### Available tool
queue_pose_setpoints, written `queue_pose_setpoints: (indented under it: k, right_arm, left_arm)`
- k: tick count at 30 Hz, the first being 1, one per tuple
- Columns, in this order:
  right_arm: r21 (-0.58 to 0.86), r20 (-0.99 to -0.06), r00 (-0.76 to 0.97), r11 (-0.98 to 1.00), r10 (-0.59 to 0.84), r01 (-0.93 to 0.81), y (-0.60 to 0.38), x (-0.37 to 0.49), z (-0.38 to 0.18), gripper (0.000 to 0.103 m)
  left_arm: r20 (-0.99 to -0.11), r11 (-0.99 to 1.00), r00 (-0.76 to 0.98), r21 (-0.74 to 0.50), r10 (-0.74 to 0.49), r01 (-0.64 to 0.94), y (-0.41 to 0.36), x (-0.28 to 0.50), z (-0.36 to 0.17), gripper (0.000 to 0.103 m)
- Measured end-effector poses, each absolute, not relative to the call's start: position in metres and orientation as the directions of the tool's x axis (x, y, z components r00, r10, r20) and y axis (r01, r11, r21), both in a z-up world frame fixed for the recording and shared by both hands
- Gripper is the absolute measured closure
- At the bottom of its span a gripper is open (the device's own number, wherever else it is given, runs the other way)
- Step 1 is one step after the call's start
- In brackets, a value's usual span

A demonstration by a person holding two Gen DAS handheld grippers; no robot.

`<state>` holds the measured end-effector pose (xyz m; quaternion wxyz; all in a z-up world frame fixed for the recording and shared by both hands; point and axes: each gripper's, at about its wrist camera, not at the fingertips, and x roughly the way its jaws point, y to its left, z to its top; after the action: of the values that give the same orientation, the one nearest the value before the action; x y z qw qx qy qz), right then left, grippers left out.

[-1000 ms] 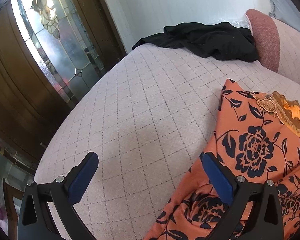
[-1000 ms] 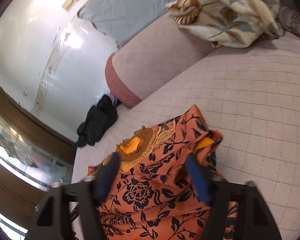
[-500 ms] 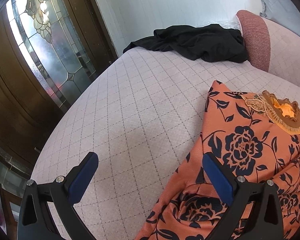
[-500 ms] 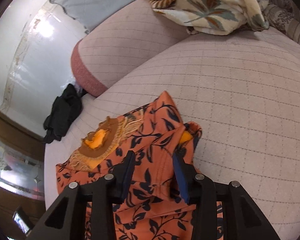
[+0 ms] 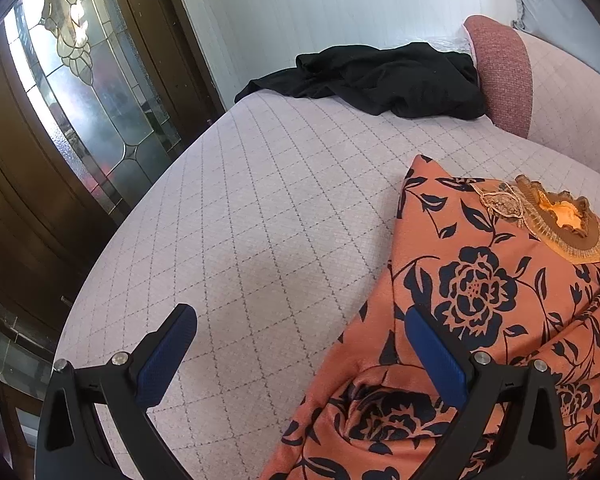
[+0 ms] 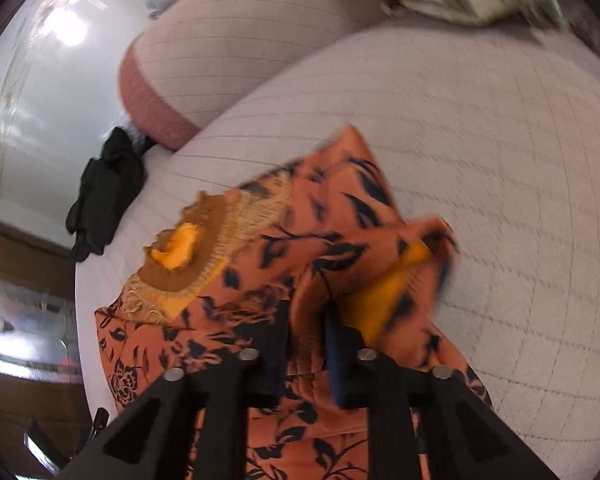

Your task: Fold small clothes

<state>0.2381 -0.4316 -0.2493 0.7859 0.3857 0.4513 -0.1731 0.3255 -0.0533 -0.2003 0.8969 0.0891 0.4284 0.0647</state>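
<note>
quilted pale bedding point(image 5: 268, 216) fills both views, with a black garment point(image 5: 384, 76) well ahead of the left tongs point(image 5: 300, 354) by a glazed wooden door point(image 5: 80, 92). the orange floral top point(image 5: 480, 292) lies under and ahead of the left tongs' right finger, jaws wide apart and holding nothing. the right tongs point(image 6: 306, 338) are clamped on a raised fold of that top (its sleeve side, i judge). the step looks like the first fold: next, carry the pinched cloth across toward the neckline trim point(image 6: 188, 256). half a second ago the right jaws stood partly apart; now they pinch, and the cloth is lifted.
</note>
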Motion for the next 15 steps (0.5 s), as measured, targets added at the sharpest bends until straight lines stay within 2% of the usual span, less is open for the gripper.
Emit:
queue_pose_setpoints:
  k: [4, 8, 11, 15]
  right_arm:
    - [0.463, -0.798, 0.6, 0.693, 0.054, 0.553, -0.42, 0.251, -0.206, 0.091]
    - [0.517, -0.683, 0.728, 0.746, 0.064, 0.42, -0.404, 0.258, -0.141, 0.092]
    - [0.566, -0.52, 0.85, 0.78, 0.088, 0.266, -0.395, 0.252, -0.092, 0.092]
    - [0.595, -0.218, 0.965, 0.804, 0.148, 0.011, -0.397, 0.217, -0.07, 0.091]
  left_arm:
    - [-0.758, 0.977, 0.623, 0.207, 0.193, -0.05, -0.049, 0.325, -0.199, 0.0]
    - [-0.755, 0.978, 0.625, 0.193, 0.196, -0.074, -0.044, 0.326, -0.197, 0.0]
    - [-0.747, 0.978, 0.634, 0.187, 0.2, -0.088, -0.041, 0.324, -0.194, 0.0]
    - [-0.743, 0.978, 0.637, 0.181, 0.205, -0.104, -0.038, 0.325, -0.193, 0.0]
